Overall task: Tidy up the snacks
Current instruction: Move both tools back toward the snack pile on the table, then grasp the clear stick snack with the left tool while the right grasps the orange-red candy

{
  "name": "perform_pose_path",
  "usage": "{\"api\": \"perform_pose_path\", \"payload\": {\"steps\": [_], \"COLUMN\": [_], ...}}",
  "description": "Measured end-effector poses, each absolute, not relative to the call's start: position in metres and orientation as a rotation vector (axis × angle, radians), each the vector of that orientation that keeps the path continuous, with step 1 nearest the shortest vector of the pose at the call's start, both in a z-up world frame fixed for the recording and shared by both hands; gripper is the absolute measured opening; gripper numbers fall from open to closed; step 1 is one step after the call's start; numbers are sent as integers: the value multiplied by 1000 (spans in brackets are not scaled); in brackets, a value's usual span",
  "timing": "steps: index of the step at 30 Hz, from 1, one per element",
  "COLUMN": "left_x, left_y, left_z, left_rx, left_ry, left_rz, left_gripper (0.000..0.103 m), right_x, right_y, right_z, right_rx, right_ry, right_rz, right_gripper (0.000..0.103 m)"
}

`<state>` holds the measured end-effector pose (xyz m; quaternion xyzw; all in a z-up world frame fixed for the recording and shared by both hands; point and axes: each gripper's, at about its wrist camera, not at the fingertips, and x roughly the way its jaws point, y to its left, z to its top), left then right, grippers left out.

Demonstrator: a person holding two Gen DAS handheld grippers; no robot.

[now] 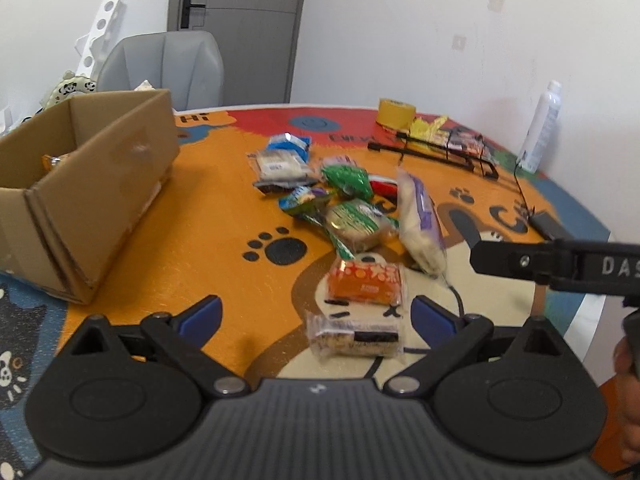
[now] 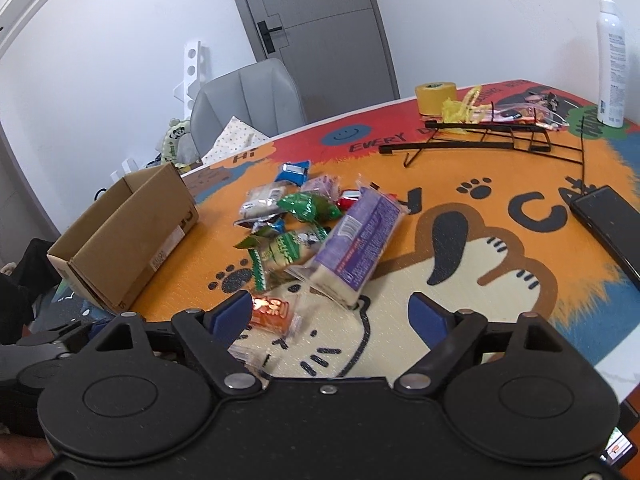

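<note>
Both grippers hover with their fingers spread and empty: the left gripper [image 1: 316, 316] sits just above the near end of the snack pile, framing an orange packet [image 1: 364, 283] and a clear-wrapped bar [image 1: 354, 338], while the right gripper [image 2: 330, 314] hangs near a long purple packet [image 2: 356, 240]. The snacks lie in a loose heap mid-tabletop, and the cardboard box [image 1: 80, 184] stands open to the left with something orange already inside. The likely best move is to take the nearest single packet, pinch it across its narrow side and lift it clear before swinging left. The tabletop [image 2: 460, 280] wears a bright cartoon mat; a yellow tape roll [image 2: 434, 98], a black wire rack [image 2: 488, 136] and a white bottle [image 2: 611, 64] sit far right, a grey chair [image 2: 248, 96] beyond.
</note>
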<state>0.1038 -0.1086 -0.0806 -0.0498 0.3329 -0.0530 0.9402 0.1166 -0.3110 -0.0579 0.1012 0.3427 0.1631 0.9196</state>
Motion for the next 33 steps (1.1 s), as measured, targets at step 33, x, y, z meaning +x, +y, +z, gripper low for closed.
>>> {"api": "perform_pose_path", "payload": {"steps": [33], "left_x": [96], "left_y": [-59], "left_z": [-85], "left_rx": [-57], "left_ry": [693], "left_rz": [18], "left_gripper": [101], "right_x": [138], "right_y": [-258], "right_z": [-83], "right_rx": [201], "right_ry": [790], "right_rz": [446], "right_gripper": [51]}}
